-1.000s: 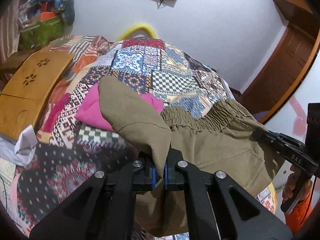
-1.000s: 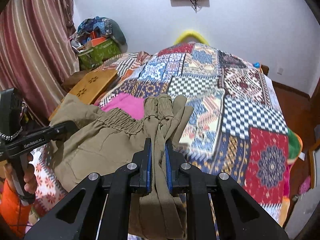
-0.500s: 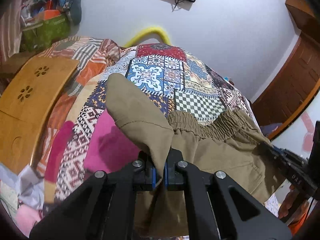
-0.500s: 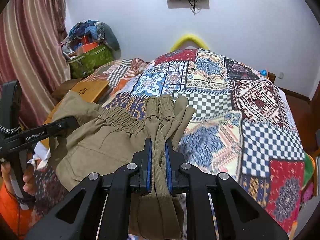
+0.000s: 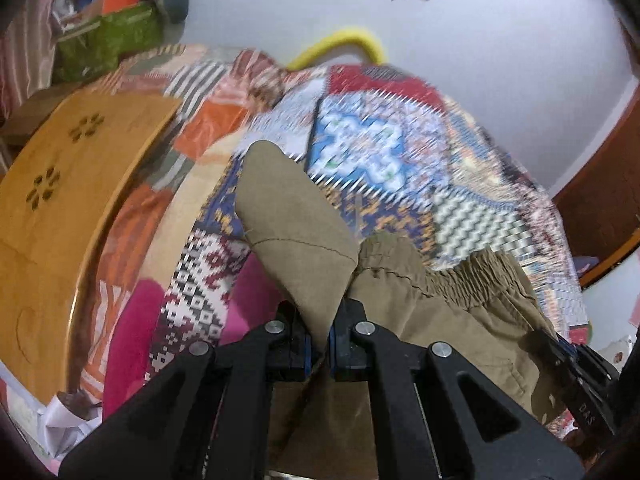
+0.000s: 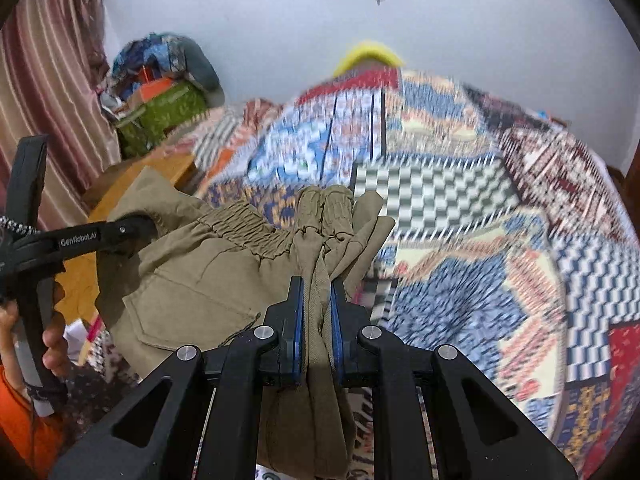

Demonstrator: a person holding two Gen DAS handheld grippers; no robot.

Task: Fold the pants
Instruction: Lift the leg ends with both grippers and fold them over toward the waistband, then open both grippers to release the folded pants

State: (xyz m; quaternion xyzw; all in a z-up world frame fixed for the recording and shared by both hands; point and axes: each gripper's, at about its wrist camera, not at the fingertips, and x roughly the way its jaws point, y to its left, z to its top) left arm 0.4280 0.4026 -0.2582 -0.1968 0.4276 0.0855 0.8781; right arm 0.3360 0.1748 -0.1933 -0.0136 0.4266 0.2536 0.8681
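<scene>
Left wrist view: the left gripper (image 5: 318, 344) has its fingers (image 5: 298, 350) closed on a flap of the khaki pants (image 5: 440, 320), which stands up from between the blue pads. In the right wrist view the right gripper (image 6: 316, 328) has its fingers (image 6: 297, 320) clamped on a bunched part of the pants' elastic waistband (image 6: 240, 224), with folds of cloth hanging below the pads. The pants (image 6: 192, 280) are stretched between the two grippers, held above the near edge of the bed; the gathered waistband runs across the top and a flat patch pocket (image 6: 192, 312) faces up. The left gripper (image 6: 80, 236) shows at the left of this view, gripped by a hand (image 6: 52, 344).

Under the cloth lies the patchwork bedspread (image 6: 460, 200), blurred, covering the bed out to its far and right edges; that stretch beyond the pants is flat. A pink cloth (image 5: 132, 328) lies on the bedspread by the bed's left edge, just under the left gripper. Beside that edge sits a wooden board with flower cut-outs (image 5: 60, 184), with crumpled white paper (image 5: 68, 420) at its near end. At the bed's far left corner there is a green bag (image 6: 164, 116) under a heap of clothes, next to a striped curtain (image 6: 40, 80). A yellow curved thing (image 6: 368, 52) rises at the head of the bed against the white wall.
</scene>
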